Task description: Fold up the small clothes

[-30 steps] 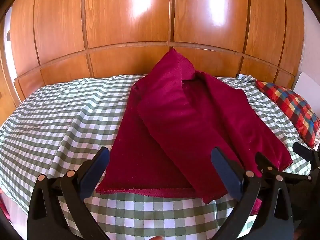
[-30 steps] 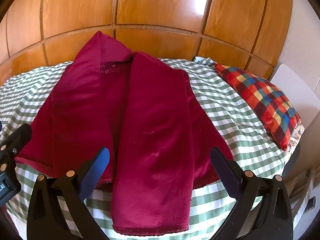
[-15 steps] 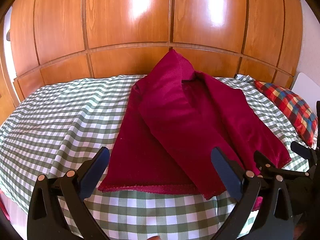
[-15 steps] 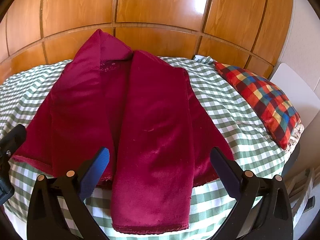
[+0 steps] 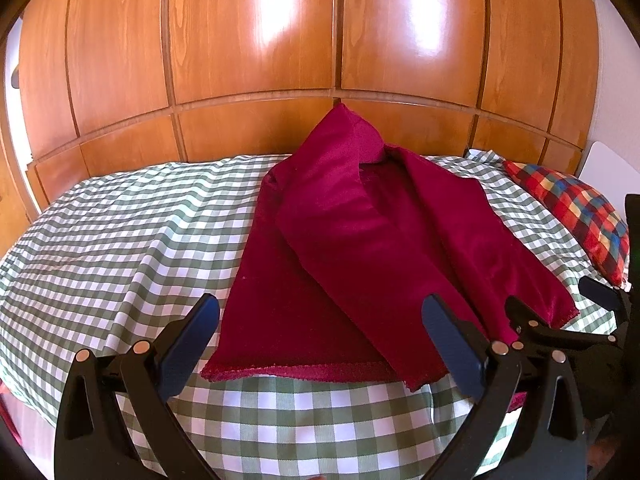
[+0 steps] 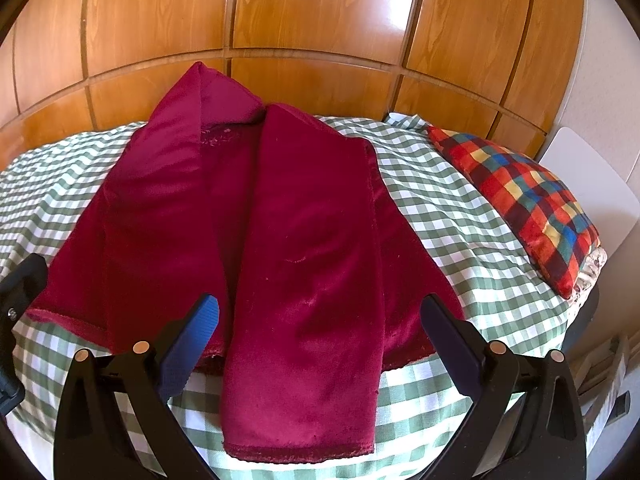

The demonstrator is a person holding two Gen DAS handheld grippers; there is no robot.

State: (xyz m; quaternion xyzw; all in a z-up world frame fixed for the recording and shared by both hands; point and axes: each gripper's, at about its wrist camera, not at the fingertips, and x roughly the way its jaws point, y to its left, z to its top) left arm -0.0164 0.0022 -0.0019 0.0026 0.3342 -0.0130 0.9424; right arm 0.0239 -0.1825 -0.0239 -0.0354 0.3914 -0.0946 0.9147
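A dark red velvet garment (image 5: 360,248) lies on the green-and-white checked bed cover (image 5: 120,248), its two long side panels folded inward over the middle and its collar end propped against the wooden wall. It also shows in the right wrist view (image 6: 288,264). My left gripper (image 5: 320,332) is open and empty just above the garment's near hem. My right gripper (image 6: 320,332) is open and empty over the folded right panel near its hem; it also shows in the left wrist view (image 5: 560,320).
A wooden panelled wall (image 5: 256,60) stands behind the bed. A red, blue and yellow checked cushion (image 6: 520,204) lies at the bed's right side, with a white chair back (image 6: 588,176) beyond it. The bed's near edge runs just below the grippers.
Both grippers have drawn back slightly from the garment, which looks a little farther off. The garment has not moved. Both stay open.
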